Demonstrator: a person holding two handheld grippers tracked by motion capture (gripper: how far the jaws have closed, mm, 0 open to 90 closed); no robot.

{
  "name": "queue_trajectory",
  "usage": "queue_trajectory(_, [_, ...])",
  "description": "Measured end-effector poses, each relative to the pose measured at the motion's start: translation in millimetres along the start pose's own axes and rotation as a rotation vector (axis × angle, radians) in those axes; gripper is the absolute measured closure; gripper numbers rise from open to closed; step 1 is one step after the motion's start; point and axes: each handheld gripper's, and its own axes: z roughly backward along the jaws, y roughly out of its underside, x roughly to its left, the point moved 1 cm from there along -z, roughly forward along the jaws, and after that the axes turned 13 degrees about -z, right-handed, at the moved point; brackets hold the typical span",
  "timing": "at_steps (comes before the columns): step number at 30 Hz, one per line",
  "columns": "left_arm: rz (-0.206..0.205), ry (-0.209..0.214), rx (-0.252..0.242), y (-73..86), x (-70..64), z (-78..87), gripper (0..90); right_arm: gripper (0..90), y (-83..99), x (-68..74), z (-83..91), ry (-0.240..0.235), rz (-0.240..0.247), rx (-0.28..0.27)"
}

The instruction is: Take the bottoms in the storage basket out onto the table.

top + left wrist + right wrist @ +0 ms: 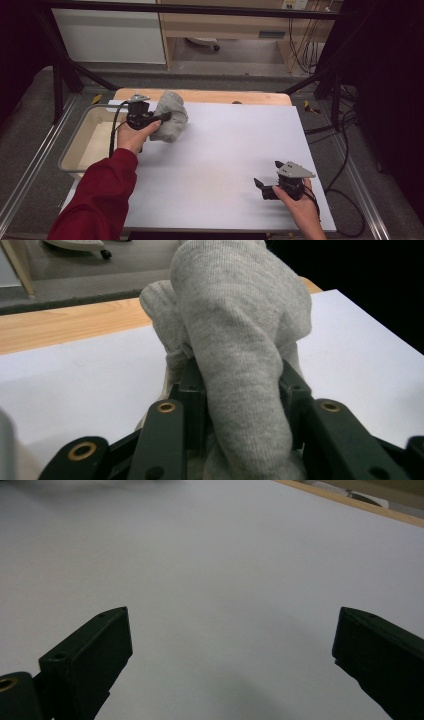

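The grey knit cloth (pixel 240 335), bunched at the far left of the white surface (pixel 225 165) and pinched by the left gripper (pixel 162 118), looks soft, light and floppy, best held by a thick fold, while the right gripper (pixel 232 645) gapes wide, empty.

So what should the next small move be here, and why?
Probably carry the grey cloth toward the middle of the white sheet and set it down. The left gripper is shut on a bunched fold of it near the sheet's far left corner, beside the tray. The right gripper sits open over bare sheet, well apart, ready to help spread it.
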Motion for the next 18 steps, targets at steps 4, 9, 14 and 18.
queue_trajectory(4, [-0.010, 0.010, 0.009, 2.2, -7.8, -8.5, 64.1, 2.8, 0.2, -0.5, -0.5, -0.003, -0.002, 0.002])
queue_trajectory(9, [0.005, 0.037, 0.018, 12.0, -17.2, -16.8, 64.0, 2.7, 0.2, -0.4, -1.0, -0.002, -0.005, 0.006])
queue_trajectory(14, [0.000, 0.046, 0.030, 16.8, -24.1, -24.0, 63.9, 2.7, 0.1, 0.1, -1.1, -0.003, -0.004, 0.006])
queue_trajectory(18, [-0.002, 0.051, 0.032, 16.7, -27.8, -25.6, 63.8, 2.9, 0.4, 0.2, -1.8, -0.003, -0.002, 0.011])
